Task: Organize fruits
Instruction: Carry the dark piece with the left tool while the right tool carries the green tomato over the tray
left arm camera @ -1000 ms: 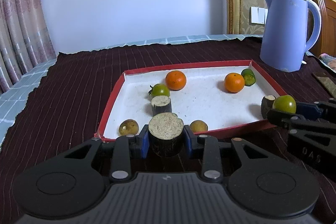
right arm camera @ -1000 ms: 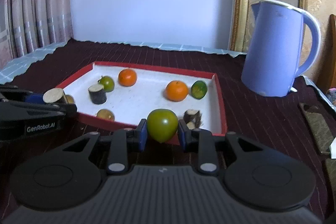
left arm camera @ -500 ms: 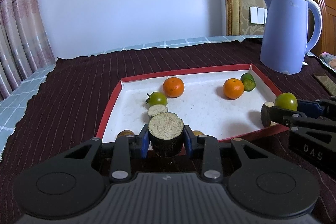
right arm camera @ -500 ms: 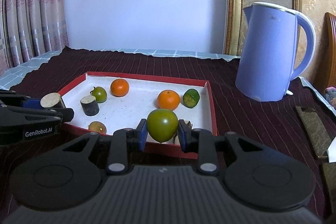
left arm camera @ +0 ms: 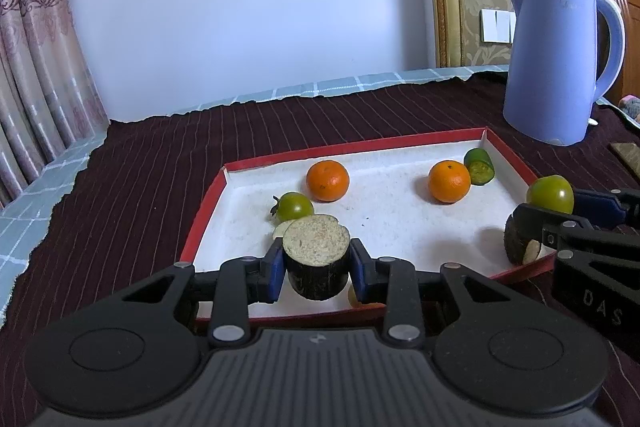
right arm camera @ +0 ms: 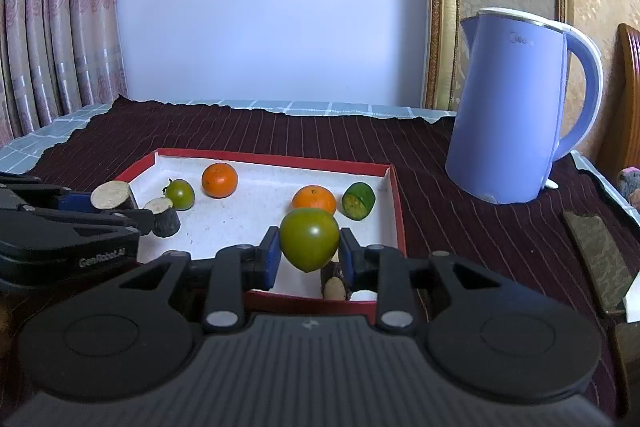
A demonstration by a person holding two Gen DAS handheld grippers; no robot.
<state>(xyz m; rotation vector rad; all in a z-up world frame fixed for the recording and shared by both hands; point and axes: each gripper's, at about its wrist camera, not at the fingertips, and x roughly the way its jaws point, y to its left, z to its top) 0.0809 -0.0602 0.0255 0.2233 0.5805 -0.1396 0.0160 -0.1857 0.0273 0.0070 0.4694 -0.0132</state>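
My left gripper (left arm camera: pixel 316 267) is shut on a short dark cane piece (left arm camera: pixel 316 247) with a pale cut top, held just over the near edge of the red-rimmed white tray (left arm camera: pixel 352 149). My right gripper (right arm camera: pixel 309 253) is shut on a green tomato (right arm camera: pixel 309 241) above the tray's near right corner. In the tray lie two oranges (left arm camera: pixel 327 181) (left arm camera: pixel 449 181), a stemmed green tomato (left arm camera: pixel 295 207), a green cut piece (left arm camera: pixel 479 167) and two more cane pieces (right arm camera: pixel 163 215) (left arm camera: pixel 516 243). The right wrist view has the left gripper (right arm camera: pixel 112 205) at its left edge.
A lilac electric kettle (right arm camera: pixel 516 107) stands on the dark striped cloth to the right of the tray. A flat dark object (right arm camera: pixel 596 259) lies at the table's right edge. Curtains hang at the left, and a pale wall stands behind.
My left gripper has carried the cane piece forward and slightly up, from in front of the tray's near rim to over its inside. The right gripper and tomato have barely shifted.
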